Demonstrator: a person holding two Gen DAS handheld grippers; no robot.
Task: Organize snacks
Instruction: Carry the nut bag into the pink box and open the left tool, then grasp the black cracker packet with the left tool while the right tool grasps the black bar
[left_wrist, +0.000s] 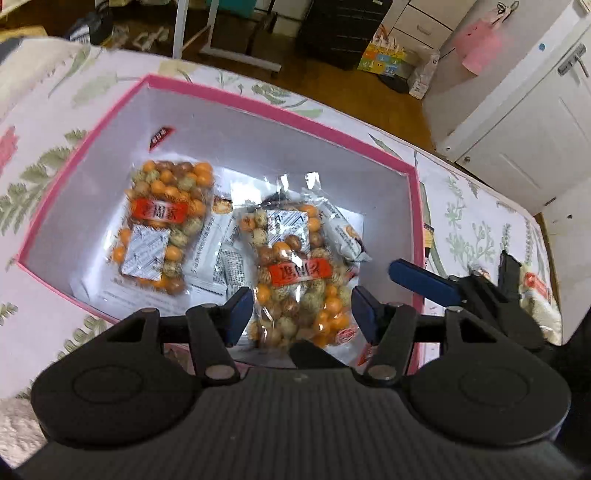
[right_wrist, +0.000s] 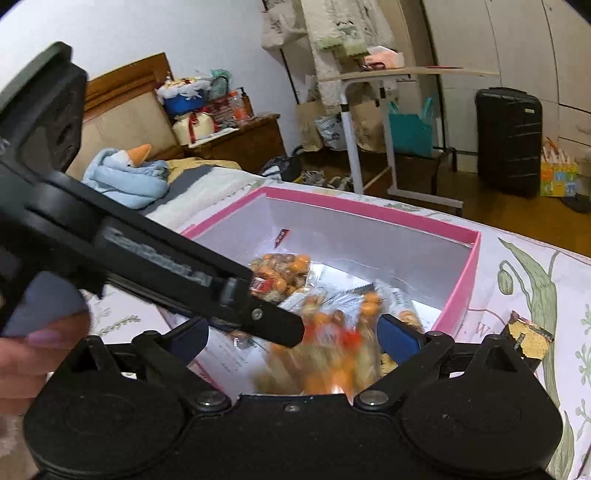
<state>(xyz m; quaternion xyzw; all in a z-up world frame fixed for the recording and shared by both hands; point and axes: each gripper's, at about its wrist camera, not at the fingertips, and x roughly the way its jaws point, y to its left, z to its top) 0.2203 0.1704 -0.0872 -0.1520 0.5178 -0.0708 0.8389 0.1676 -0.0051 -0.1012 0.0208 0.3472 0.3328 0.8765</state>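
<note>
A: With the left gripper spread over the clear bag of orange-and-brown coated nuts, where's it lying?

B: Six o'clock inside the pink-rimmed cardboard box. Right gripper spread too; they might collide, crowded together.

A home bedroom: floral bedspread, wooden headboard, black suitcase, and apparently white wardrobe doors.

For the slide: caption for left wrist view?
Open left gripper above a nut-snack bag in the pink box.
</note>
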